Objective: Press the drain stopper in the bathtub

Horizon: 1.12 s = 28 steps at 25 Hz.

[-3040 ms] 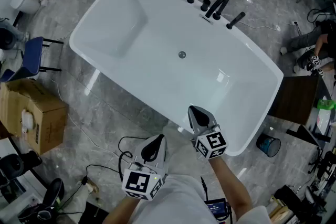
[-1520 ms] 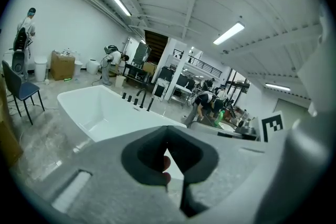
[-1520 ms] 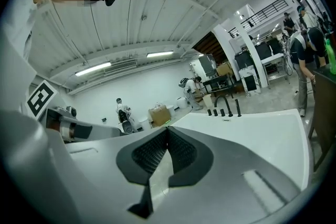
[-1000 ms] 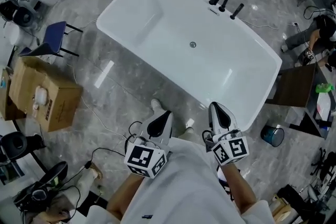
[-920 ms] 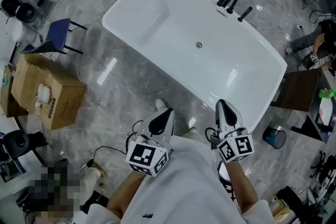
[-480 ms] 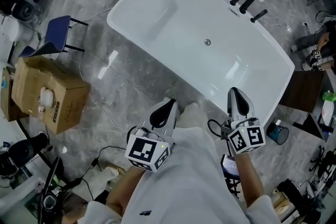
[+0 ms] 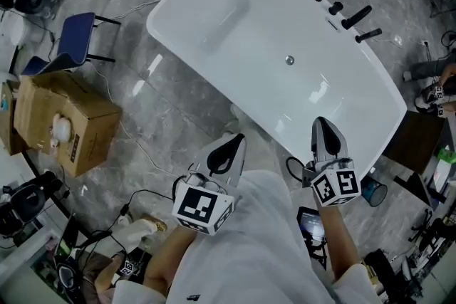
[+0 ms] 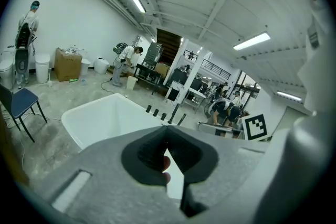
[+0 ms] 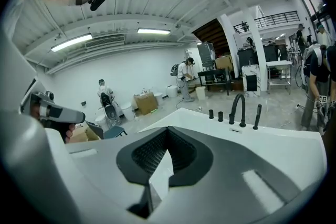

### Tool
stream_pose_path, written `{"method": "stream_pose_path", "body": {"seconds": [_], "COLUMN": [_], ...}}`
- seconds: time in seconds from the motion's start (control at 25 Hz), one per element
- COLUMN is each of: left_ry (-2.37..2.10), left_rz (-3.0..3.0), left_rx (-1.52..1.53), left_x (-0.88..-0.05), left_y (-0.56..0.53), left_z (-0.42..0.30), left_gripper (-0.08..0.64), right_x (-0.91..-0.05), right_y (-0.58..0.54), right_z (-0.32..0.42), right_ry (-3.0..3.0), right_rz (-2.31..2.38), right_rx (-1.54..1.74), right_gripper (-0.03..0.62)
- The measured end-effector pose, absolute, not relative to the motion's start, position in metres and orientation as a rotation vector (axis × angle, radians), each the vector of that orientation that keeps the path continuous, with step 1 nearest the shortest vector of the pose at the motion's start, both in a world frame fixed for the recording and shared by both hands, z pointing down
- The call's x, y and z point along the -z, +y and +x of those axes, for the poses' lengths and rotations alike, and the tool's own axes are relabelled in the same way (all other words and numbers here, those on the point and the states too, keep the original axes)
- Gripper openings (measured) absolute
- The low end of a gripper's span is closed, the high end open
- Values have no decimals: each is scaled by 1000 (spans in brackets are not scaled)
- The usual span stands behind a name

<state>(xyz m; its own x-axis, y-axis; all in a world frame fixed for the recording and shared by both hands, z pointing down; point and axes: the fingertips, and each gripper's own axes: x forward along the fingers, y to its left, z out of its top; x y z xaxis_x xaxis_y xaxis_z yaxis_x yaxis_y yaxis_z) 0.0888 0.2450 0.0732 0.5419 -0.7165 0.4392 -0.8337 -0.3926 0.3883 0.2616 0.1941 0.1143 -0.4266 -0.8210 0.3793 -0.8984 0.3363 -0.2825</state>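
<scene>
The tub [image 7: 235,18] lies slantwise on the grey floor [image 7: 164,117], white and bare inside. The stopper [image 7: 289,60] sits in the middle of its bottom, a small round grey disc, nearer the far rim where the black faucet [image 7: 355,16] and its knobs stand in a row.

Both grippers are on the near side of the tub, close to the person's body and well apart from the stopper. The left gripper [image 7: 226,153] is over the floor, just short of the near rim. The right gripper [image 7: 325,137] points at the rim, its tip over the white edge in the head view.

In the left gripper view the left gripper [image 8: 167,131] has its jaws closed tip to tip with nothing gripped – the tub [image 8: 105,115] and faucet [image 8: 170,113] show beyond. In the right gripper view the right gripper [image 9: 168,131] is also closed and empty – tub [image 9: 273,139] and faucet [image 9: 239,107] lie ahead.

A box [image 7: 60,121] and a blue chair [image 7: 68,50] stand left of the tub.
</scene>
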Motion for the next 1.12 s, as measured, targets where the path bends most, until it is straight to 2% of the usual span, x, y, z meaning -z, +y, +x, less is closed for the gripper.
{"method": "stream_pose_path", "body": {"seconds": [0.36,0.68,1.12], "left_ry": [-1209,-1182,-1140], "left_rz": [2184,2160,2110], "left_rx": [-291,-383,-452], "left_x": [-112,-184,-291], "left_y": [134,51,-8], "left_z": [123,148,170], "left_gripper": [0,0,0], "right_x": [-163,-257,-383], "right_y": [92,24,-39], "right_z": [277,285,300], "right_ry": [-2362,-2266,-2188], "right_rz": [1523,1535,1527], "right_rx": [-635,-756,-838], "right_gripper": [-9,-9,2]}}
